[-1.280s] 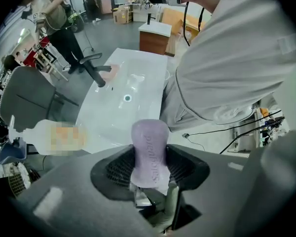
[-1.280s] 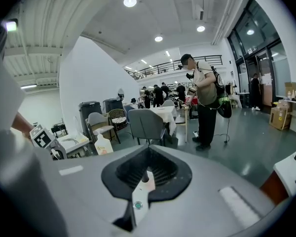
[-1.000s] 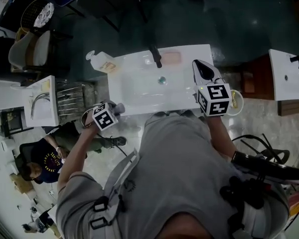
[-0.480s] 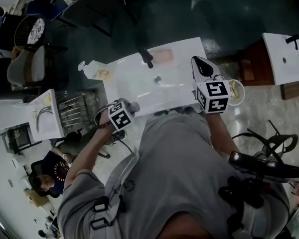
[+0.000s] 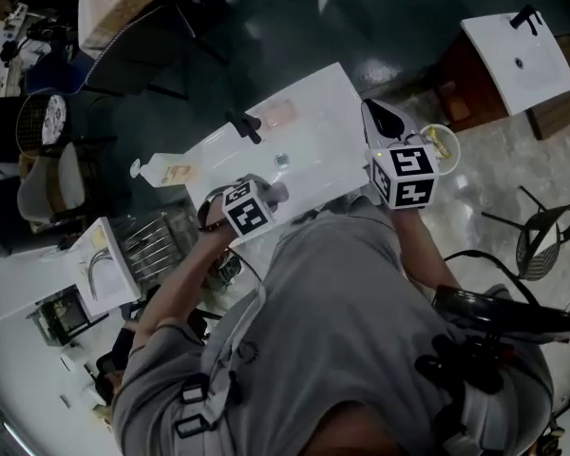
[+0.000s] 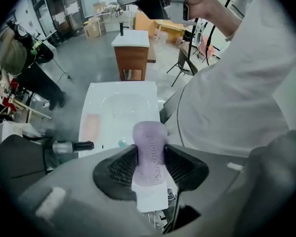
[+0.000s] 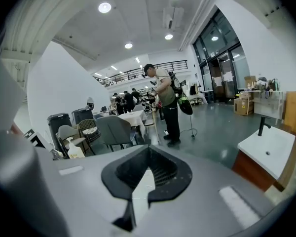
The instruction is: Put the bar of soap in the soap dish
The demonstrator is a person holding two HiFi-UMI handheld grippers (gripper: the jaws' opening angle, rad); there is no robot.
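My left gripper (image 5: 269,196) is shut on a pale purple bar of soap (image 6: 150,146), which stands up between the black pads (image 6: 119,171). It hangs over the near edge of the white sink (image 5: 313,150). The pink soap dish (image 5: 278,114) sits on the sink's far rim beside the black faucet (image 5: 242,126); in the left gripper view the soap dish (image 6: 90,127) lies left of the soap. My right gripper (image 5: 381,119) is at the sink's right end, shut with nothing between its pads (image 7: 147,174), and points out into the room.
A soap dispenser bottle (image 5: 161,172) stands left of the sink. A wire rack (image 5: 157,240) is below it. A second sink on a wooden cabinet (image 5: 513,50) is at the right, with a round bowl (image 5: 439,145) and a chair (image 5: 551,240) nearby. A person (image 7: 165,102) stands across the room.
My left gripper has moved right with the soap, from beside the sink's left corner to over its near edge. The head view has turned, and the right gripper has swung a little.
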